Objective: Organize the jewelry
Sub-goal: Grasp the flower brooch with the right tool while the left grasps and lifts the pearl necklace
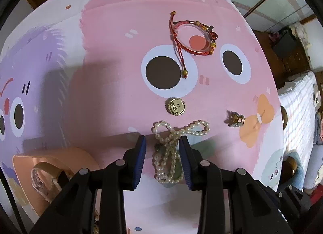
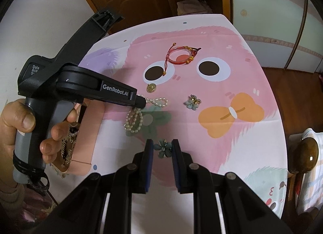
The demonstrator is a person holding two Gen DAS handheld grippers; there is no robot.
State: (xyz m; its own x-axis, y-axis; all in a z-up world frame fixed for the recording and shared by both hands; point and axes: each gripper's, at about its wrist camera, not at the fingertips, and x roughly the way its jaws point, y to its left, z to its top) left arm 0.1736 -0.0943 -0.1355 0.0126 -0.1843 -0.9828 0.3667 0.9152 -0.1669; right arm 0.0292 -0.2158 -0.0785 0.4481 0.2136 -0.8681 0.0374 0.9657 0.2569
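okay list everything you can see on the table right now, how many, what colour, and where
pearl necklace: one, white, between the left fingers
gold pendant: one, beyond the pearls
red cord bracelet: one, red and gold, far side
flower earring: two, teal; one in the right gripper, one mid-cloth
jewelry box: one, peach, left edge
tablecloth: one, pink cartoon
left gripper: open
right gripper: shut on an earring
hand: one, on the left gripper's handle
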